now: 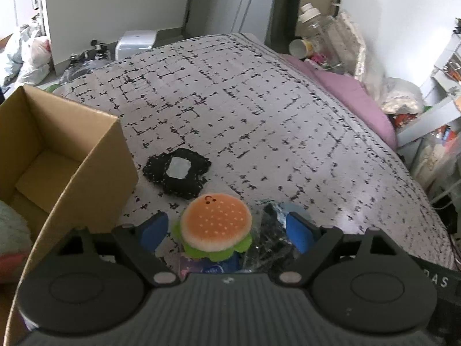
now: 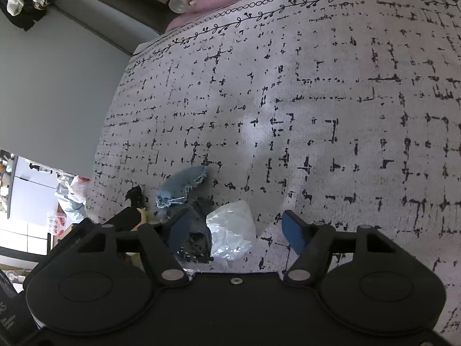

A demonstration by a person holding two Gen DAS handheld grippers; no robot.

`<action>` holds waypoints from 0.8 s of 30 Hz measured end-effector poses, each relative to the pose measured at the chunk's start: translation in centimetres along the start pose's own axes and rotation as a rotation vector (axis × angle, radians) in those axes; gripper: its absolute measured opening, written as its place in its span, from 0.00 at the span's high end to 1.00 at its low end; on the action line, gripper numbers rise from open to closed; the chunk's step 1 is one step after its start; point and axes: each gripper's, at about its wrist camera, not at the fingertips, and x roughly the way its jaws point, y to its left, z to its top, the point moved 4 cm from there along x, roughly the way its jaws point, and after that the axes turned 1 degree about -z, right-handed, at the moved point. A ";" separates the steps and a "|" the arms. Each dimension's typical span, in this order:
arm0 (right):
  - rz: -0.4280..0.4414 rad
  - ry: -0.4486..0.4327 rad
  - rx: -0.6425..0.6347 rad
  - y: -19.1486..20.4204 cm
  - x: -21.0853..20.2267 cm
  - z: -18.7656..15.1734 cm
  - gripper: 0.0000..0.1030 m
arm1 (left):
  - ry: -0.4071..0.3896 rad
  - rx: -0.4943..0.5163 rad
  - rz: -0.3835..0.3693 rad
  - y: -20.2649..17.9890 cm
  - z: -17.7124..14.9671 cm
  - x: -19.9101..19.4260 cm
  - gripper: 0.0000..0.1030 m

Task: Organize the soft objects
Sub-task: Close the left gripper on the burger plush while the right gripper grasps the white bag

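On the bed (image 1: 259,109), spread with a grey cover printed in broken black lines, the plush burger (image 1: 215,227) serves as the landmark. Far to its left stands an open cardboard box (image 1: 66,155), a pale green soft item (image 1: 11,230) showing at that box's near corner. Up and left of the burger, between it and the box, lies a black crocheted piece (image 1: 178,173) with a white patch on it. The left tool (image 1: 227,230) is spread wide, its blue pads on either side of the burger and apart from it. Just right of the burger sits a dark item in clear wrap (image 1: 270,236). In the right wrist view, a blue knitted piece (image 2: 184,186) lies on the cover beside that dark bundle, with a crumpled clear plastic packet (image 2: 232,230) to its right. The right tool (image 2: 239,230) is also wide open, the packet between its pads, neither visibly pressing it.
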 end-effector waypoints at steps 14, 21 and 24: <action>-0.033 0.004 -0.070 0.6 1.9 0.1 0.62 | 0.022 -0.047 0.084 0.9 -0.3 2.5 0.49; -0.022 -0.035 -0.130 1.4 0.7 0.1 0.63 | -0.004 -0.057 0.054 0.6 -0.5 0.7 0.53; -0.008 -0.051 -0.135 1.7 -0.2 0.3 0.63 | -0.025 -0.039 0.035 0.1 -0.7 -0.7 0.53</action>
